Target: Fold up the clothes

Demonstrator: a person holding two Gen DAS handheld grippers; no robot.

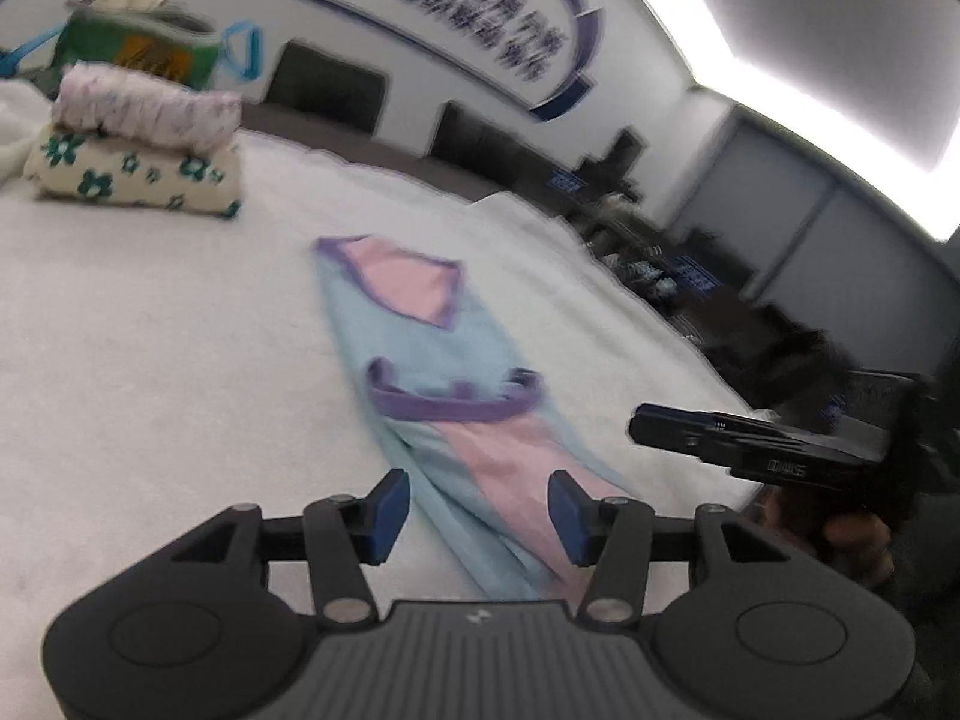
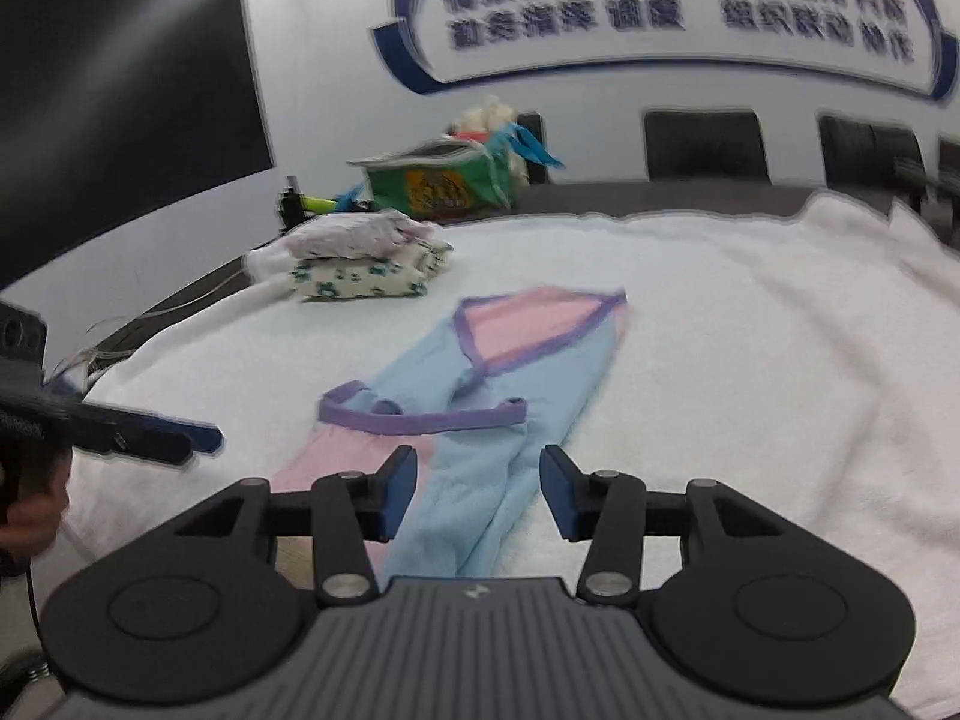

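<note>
Here, at the upper left of the left wrist view, we see a stack of folded clothes (image 1: 135,150), a pale patterned piece on top of a cream one with green flowers, with a green bag (image 1: 141,42) behind it; we take the stack for finished pieces set out of the working area. Moving right to the middle, the blue, pink and purple garment (image 1: 432,372) lies on the white cover (image 1: 150,360), folded lengthwise into a narrow strip that runs from mid-frame down toward us. We judge the long fold done, with a crosswise fold next. At lower centre our left gripper (image 1: 477,519) hangs over the strip's near end, jaws about half open and gripping nothing, the cloth visible between but untouched. Further right the right gripper (image 2: 478,492) sits likewise, jaws apart and empty above the same end, presumably both released to take a new hold.
</note>
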